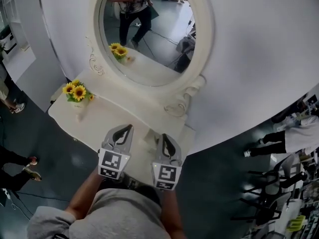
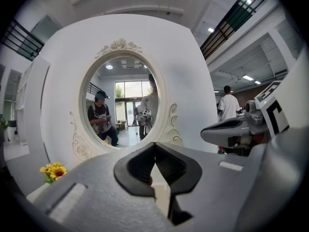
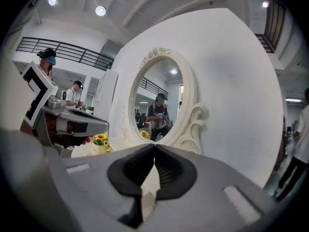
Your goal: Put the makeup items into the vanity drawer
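Both the left gripper (image 1: 131, 127) and right gripper (image 1: 163, 136) hover at lower centre over the vanity top (image 1: 99, 121), jaws pressed together on nothing. No makeup items show (only sunflowers (image 1: 76, 91), upper left); the drawer is hidden, so stowing looks finished.

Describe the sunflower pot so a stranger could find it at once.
Start at the white vanity table with the oval mirror. On the tabletop's left end stands a small pot of yellow sunflowers. Its only lookalike is a reflection inside the mirror's glass.
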`<state>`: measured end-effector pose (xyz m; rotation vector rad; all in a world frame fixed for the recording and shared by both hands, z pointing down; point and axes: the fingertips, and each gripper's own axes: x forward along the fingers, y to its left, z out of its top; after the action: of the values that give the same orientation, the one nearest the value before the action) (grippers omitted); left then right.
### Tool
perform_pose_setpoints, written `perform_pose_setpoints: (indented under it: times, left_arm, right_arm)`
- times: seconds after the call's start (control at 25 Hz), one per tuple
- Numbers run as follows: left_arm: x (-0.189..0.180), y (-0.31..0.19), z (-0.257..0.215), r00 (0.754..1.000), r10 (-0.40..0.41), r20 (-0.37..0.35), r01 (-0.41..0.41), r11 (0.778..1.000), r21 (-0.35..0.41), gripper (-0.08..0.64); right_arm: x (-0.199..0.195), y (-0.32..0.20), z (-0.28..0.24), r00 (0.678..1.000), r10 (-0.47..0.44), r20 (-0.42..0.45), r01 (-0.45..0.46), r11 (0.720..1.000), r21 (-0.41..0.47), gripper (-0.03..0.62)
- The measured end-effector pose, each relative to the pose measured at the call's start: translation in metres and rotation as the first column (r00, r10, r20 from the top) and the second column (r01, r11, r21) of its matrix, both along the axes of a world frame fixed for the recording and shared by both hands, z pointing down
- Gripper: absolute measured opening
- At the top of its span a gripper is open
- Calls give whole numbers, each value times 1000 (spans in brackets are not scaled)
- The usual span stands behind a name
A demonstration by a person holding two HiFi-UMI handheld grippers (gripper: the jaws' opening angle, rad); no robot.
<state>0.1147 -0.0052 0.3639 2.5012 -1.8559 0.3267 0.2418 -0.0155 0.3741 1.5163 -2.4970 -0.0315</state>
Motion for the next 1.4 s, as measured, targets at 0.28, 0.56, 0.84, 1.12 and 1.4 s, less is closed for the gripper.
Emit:
perform_pose_setpoints:
  times: [0.28,0.56,0.84,1.12,1.4]
  left_arm:
    - [-27,4,8,995,-96,4,96,995,5,11]
    - [-86,25,12,968,-250,18,250,968,4,11]
    - [-160,51,17,912,-409,24,410,912,-23,11]
    - [-232,65,24,876,-482,27,483,874,-57,11]
    - [-302,67,43,862,-506,29,506,855,-113,11]
  right_arm:
    - [-30,-7,10,995,-102,-4,102,995,-4,6]
    - [-96,-6,16,964,-267,7,267,964,-7,6]
    - [-180,6,21,900,-435,15,435,900,-34,6]
    - [-255,11,28,864,-503,12,503,862,-67,6]
    - [-330,14,52,843,-538,12,534,835,-132,6]
